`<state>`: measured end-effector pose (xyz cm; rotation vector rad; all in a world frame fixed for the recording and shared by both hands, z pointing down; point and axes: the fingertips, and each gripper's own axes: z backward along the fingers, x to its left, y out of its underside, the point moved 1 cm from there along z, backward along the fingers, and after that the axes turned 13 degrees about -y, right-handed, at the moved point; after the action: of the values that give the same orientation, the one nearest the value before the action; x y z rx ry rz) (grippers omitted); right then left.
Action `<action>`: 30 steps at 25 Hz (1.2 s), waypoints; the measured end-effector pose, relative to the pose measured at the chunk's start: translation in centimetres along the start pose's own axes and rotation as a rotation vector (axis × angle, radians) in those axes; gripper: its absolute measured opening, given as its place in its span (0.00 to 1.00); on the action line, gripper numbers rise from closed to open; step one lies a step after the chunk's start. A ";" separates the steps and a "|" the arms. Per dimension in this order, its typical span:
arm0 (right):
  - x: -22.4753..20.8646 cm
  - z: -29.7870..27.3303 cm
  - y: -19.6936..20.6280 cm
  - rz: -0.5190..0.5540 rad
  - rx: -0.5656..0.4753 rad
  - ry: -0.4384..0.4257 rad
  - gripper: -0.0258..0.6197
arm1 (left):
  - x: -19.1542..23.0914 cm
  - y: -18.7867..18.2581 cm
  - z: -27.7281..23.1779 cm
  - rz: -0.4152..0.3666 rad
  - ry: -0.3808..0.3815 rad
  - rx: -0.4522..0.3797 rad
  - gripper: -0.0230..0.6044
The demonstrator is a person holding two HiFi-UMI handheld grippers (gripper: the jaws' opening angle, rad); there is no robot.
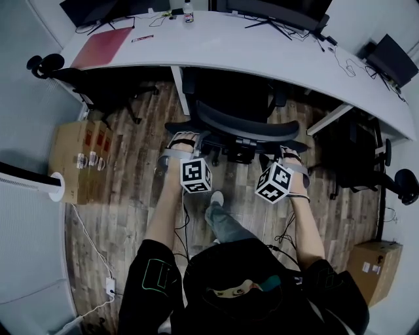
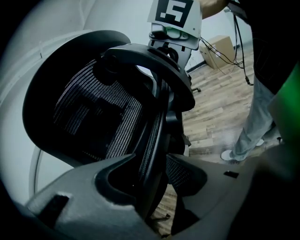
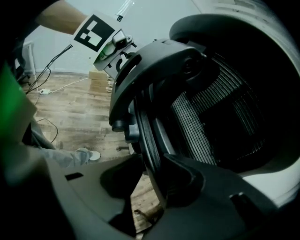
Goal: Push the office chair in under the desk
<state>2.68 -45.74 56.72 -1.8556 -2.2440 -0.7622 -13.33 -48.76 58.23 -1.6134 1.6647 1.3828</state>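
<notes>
The black mesh office chair [image 1: 239, 124] stands with its seat partly under the white curved desk [image 1: 229, 46], its backrest towards me. My left gripper [image 1: 183, 142] sits on the left end of the backrest's top rim and my right gripper [image 1: 288, 156] on the right end. In the left gripper view the jaws [image 2: 154, 178] straddle the rim of the backrest [image 2: 93, 108], which fills the gap between them. The right gripper view shows the same: its jaws [image 3: 150, 178] are closed round the backrest [image 3: 211, 108] rim.
Another black chair [image 1: 105, 88] sits under the desk at left and one more [image 1: 357, 157] at right. Cardboard boxes [image 1: 82, 160] [image 1: 374, 268] stand on the wood floor either side. A bottle [image 1: 188, 12] and red folder [image 1: 101, 47] lie on the desk. My foot [image 1: 216, 198] is behind the chair.
</notes>
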 end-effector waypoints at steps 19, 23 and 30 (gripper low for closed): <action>-16.1 -7.0 2.7 -0.090 0.044 0.070 0.28 | 7.3 -1.4 -16.8 -0.004 0.080 -0.027 0.35; -19.4 -7.9 4.3 -0.098 0.036 0.090 0.29 | 8.3 -2.7 -20.0 -0.005 0.104 -0.037 0.34; -24.3 -9.4 6.6 -0.120 0.017 0.115 0.30 | 9.8 -4.7 -24.9 -0.012 0.121 -0.031 0.33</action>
<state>12.67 -70.67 56.87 -1.6370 -2.2977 -0.8430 -3.24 -74.02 58.38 -1.7533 1.7064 1.3355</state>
